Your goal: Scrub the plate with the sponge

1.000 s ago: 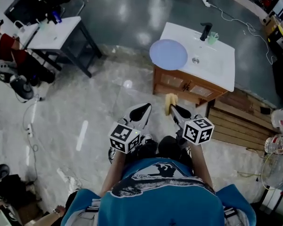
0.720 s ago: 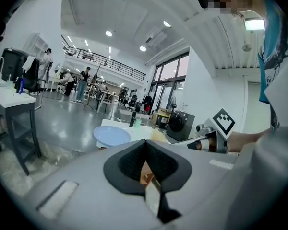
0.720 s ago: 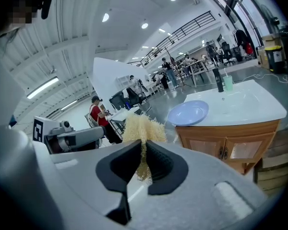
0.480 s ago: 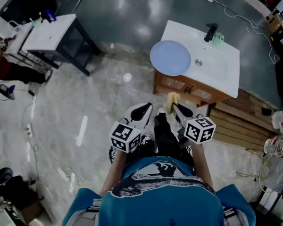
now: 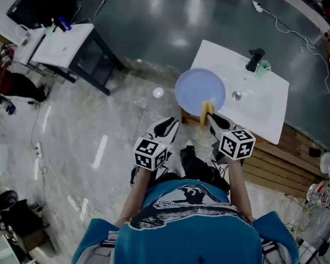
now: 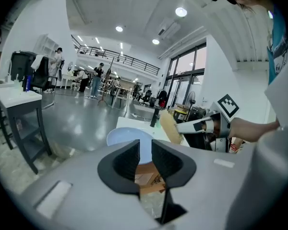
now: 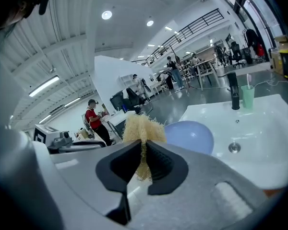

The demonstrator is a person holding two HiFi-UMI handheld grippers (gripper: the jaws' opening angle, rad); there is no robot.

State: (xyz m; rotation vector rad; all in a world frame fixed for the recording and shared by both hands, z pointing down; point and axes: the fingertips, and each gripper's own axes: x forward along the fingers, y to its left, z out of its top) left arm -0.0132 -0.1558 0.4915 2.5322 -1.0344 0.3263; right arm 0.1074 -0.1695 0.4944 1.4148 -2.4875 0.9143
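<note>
Since a second ago the person has closed in on the vanity [image 5: 267,114]. The sponge [image 5: 207,109], then over the floor short of the cabinet, now overlaps the near rim of the plate [image 5: 193,87] in the head view; contact cannot be told. The right gripper [image 7: 143,161] is clenched on the sponge, which sticks out past its jaw tips toward the plate. The left gripper [image 6: 145,158], closed before, is opening with nothing between its jaws. The plate lies ahead of it, apart, on the counter's left end.
</note>
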